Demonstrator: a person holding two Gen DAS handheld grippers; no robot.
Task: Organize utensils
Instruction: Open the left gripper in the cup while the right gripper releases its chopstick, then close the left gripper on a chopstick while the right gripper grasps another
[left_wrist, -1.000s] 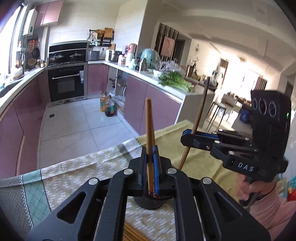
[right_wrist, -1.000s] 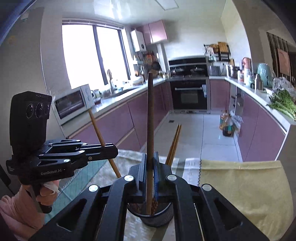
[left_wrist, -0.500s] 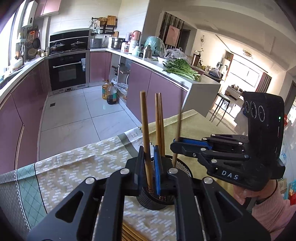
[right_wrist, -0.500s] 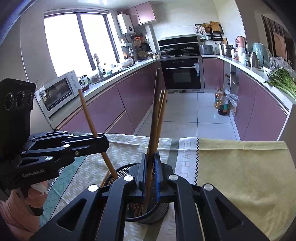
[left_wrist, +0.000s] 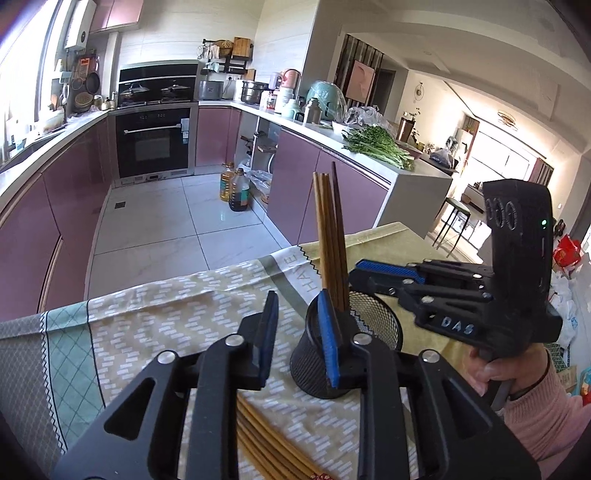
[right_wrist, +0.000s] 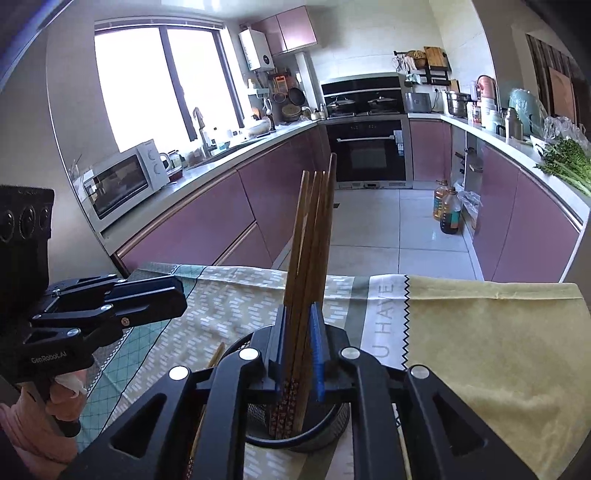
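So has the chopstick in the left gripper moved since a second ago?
Yes. It has dropped into the mesh holder beside the other chopsticks; the left gripper, jaws just opening, now has nothing between them.

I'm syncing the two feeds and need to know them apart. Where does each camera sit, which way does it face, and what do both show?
Left wrist: on the left tongs, looking past open jaws over the tablecloth toward the oven; the right tongs and their hand show at right.
Right wrist: on the right tongs, facing the window side; the left tongs and their hand show at left.
Shared: the mesh cup with upright chopsticks, the tablecloth, the oven.
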